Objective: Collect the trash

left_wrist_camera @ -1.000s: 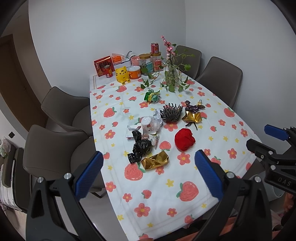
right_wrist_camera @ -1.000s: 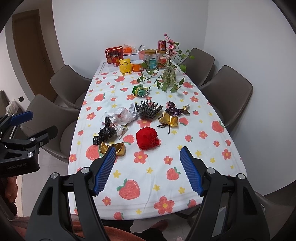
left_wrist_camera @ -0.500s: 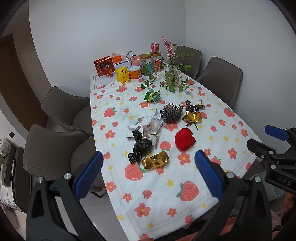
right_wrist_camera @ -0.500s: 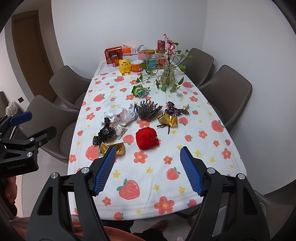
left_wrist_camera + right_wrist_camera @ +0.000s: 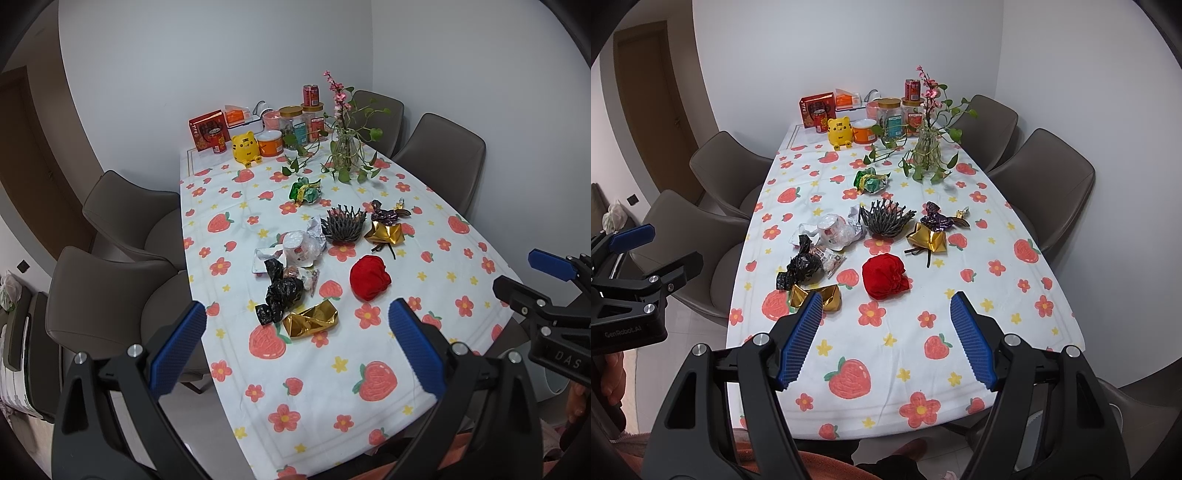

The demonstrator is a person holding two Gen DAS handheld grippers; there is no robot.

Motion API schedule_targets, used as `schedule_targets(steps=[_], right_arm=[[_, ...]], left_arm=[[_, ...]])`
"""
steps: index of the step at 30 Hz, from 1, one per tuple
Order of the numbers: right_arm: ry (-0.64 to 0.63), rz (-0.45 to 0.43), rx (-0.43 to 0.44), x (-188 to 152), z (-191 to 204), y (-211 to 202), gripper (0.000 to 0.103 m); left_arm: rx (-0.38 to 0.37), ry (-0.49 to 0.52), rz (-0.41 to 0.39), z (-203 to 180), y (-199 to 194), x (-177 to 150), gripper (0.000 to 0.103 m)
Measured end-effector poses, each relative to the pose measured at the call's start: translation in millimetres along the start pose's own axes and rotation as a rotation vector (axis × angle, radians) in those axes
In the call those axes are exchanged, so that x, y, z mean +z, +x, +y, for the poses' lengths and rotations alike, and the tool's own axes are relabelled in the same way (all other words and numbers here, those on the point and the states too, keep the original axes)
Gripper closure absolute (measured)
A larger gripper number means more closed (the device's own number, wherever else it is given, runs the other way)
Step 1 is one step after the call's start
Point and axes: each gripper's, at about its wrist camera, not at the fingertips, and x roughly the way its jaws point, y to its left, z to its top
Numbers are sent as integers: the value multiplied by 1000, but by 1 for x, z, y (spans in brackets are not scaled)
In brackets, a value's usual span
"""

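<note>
Trash lies in the middle of the bench (image 5: 369,384): a red crumpled ball (image 5: 369,277), a black bag (image 5: 281,295), a gold wrapper (image 5: 311,323), a green wrapper (image 5: 306,190) and a clear plastic cup (image 5: 301,248). The left gripper (image 5: 295,343) and right gripper (image 5: 886,339) hang above the near edge, both spread wide, holding nothing.

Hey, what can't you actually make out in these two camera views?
- Labels on the clear plastic jars at the far end: too small in both views.
- Gold foil wrapper: partly hidden by a right tongs finger, right view.
- Any trash bin: none in view.
- White flowered tablecloth near edge: hidden by the tongs.
</note>
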Motion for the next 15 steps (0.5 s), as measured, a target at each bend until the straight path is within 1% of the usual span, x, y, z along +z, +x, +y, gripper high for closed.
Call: schedule_targets(steps=[8, 13, 15], right_arm=[[0, 3, 0, 0, -1, 0, 34], [-2, 2, 0, 0, 0, 2, 34], [-8, 9, -6, 0, -1, 10, 34]], left_arm=[[-2, -1, 2, 0, 0, -1, 4], [-12, -18, 29, 8, 3, -6, 4], [-20, -25, 39, 10, 8, -8, 4]])
